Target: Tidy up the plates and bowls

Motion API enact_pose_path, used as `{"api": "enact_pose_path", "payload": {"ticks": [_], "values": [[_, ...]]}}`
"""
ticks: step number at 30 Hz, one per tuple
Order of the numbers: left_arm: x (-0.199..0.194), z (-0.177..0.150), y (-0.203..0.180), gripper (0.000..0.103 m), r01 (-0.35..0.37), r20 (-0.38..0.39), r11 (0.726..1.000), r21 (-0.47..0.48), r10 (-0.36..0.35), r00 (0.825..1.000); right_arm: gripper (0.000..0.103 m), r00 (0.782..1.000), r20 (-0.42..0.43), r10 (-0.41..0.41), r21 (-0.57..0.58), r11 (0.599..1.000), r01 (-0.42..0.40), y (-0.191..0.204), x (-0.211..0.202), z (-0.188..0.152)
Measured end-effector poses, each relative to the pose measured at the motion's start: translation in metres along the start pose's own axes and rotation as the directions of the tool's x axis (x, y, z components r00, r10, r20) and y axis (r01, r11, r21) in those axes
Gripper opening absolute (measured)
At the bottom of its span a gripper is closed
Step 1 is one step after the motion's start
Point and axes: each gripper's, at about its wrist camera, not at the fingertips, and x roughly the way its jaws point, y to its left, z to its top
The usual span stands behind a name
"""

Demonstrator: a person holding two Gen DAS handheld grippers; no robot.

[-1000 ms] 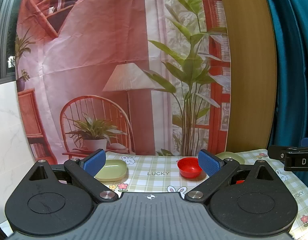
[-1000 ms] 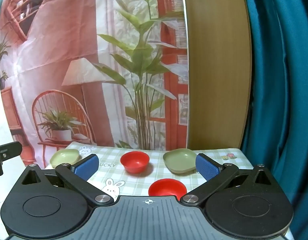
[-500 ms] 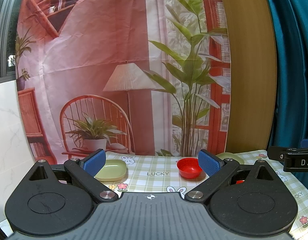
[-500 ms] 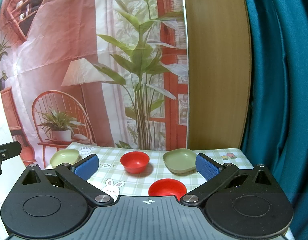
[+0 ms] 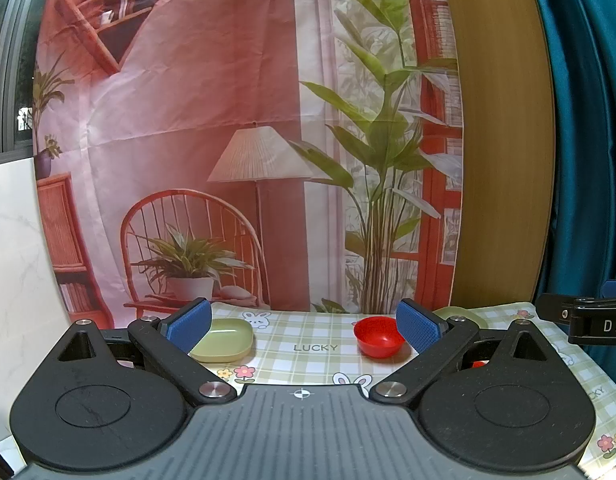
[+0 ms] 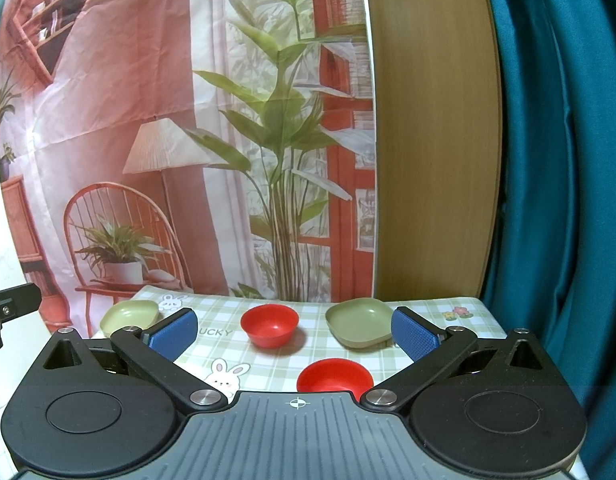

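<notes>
Two red bowls and two green plates sit on a checked tablecloth (image 6: 316, 344). In the right wrist view a red bowl (image 6: 269, 325) stands at the middle, a second red bowl (image 6: 334, 376) nearer, a green plate (image 6: 362, 322) at the right and another green plate (image 6: 129, 315) at the far left. In the left wrist view I see the left green plate (image 5: 224, 340), a red bowl (image 5: 379, 337) and an edge of the right green plate (image 5: 456, 314). My left gripper (image 5: 304, 326) is open and empty. My right gripper (image 6: 294, 334) is open and empty. Both are held short of the dishes.
A printed backdrop (image 5: 228, 140) hangs behind the table, with a wooden panel (image 6: 432, 140) and a teal curtain (image 6: 560, 160) to the right. The right gripper's body (image 5: 588, 322) shows at the left wrist view's right edge. A white wall (image 5: 16, 260) is at the left.
</notes>
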Motion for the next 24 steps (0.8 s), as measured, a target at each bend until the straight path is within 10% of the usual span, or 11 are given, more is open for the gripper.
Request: {"api": "enact_pose_path", "payload": {"ticks": [24], "values": [[0.002,0.0008,-0.0006,0.1,0.001,-0.004,1.0,-0.019,-0.001,1.0,0.103,1.0,0.002,0.001,0.001,1.0,-0.001,-0.0001,-0.0004,0.0014]]}}
